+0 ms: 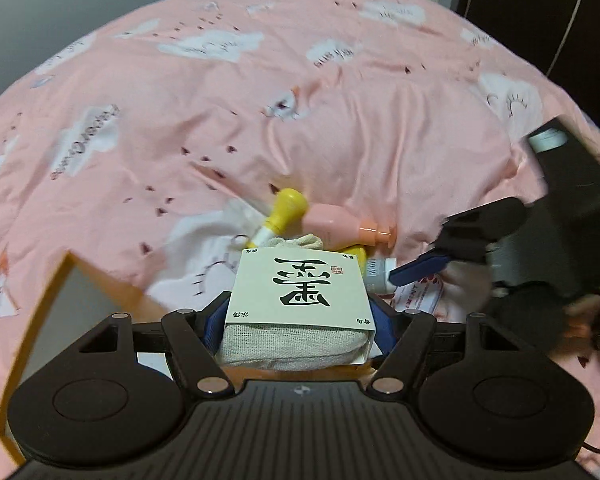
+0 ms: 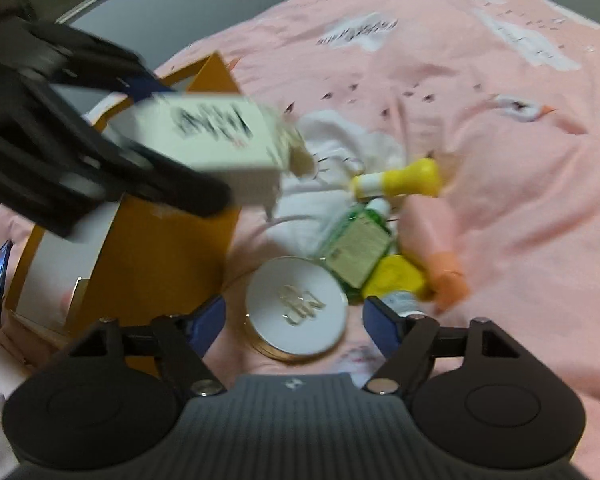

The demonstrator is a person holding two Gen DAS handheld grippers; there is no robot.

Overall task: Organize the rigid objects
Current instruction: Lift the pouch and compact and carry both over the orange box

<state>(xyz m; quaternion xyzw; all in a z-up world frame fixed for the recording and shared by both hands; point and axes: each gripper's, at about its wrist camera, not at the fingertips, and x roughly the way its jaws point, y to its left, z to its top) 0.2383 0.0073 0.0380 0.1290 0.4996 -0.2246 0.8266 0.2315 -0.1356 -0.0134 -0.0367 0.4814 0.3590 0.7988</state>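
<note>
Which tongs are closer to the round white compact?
Right. The right tongs sit open around the compact; the left tongs are up over the orange box, holding the white box.

Left gripper [image 1: 298, 320] clamped, right gripper [image 2: 294, 320] agape

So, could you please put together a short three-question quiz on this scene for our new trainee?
1. True or false: the left gripper is shut on the white box with the large black character.
2. Which item lies between the open fingers of the right gripper? A) the round white compact B) the pink bottle C) the green bottle
3. Fill in: the held box is above the corner of the ______ carton.

Key: 1 true; 2 A; 3 orange.
</note>
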